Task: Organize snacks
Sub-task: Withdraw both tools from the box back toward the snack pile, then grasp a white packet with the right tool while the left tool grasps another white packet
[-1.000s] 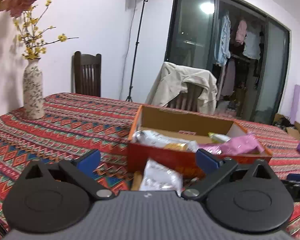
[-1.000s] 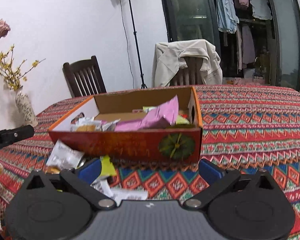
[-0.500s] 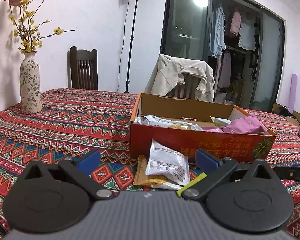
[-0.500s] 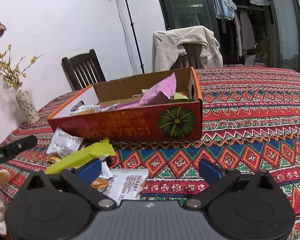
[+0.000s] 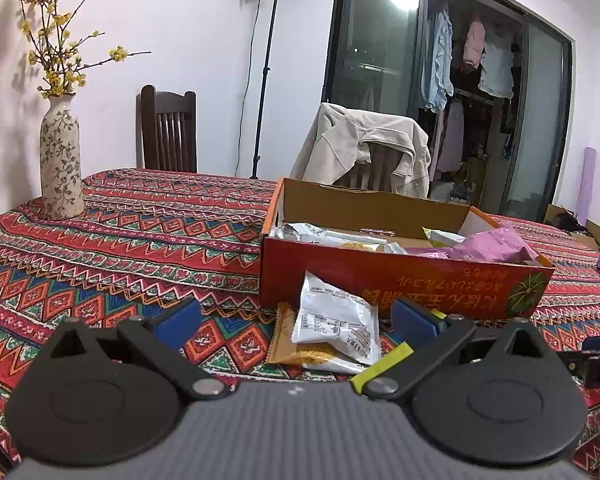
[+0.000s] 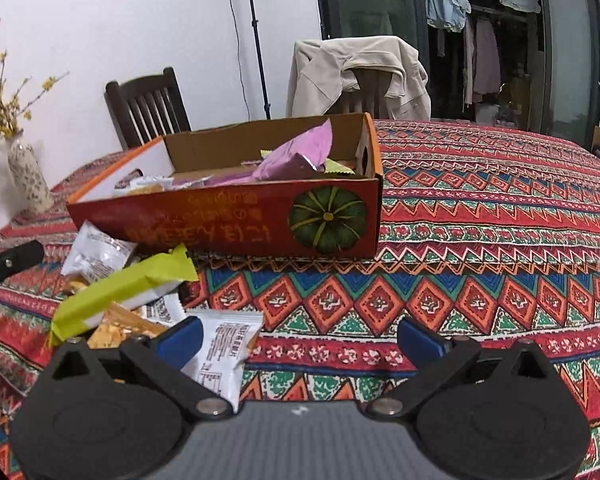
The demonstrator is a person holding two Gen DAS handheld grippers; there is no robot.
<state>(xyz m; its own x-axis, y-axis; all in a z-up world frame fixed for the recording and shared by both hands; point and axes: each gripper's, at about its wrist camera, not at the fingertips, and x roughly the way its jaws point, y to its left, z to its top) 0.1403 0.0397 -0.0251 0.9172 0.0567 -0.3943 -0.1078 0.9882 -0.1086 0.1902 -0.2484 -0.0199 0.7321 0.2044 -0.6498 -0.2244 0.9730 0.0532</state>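
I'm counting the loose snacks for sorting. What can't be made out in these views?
- Orange packet: left wrist view, mostly under the white packet.
- Box contents: both views, near wall hides the lower layer.
- Yellow-green bar: left wrist view, mostly behind the left gripper.

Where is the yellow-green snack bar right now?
In the right wrist view, the yellow-green bar lies atop the loose packets at left, just in front of the red box.

Orange characters run upside down along the red box (image 6: 228, 224) front — too blurred to read; the white packet (image 5: 336, 322) print likewise.
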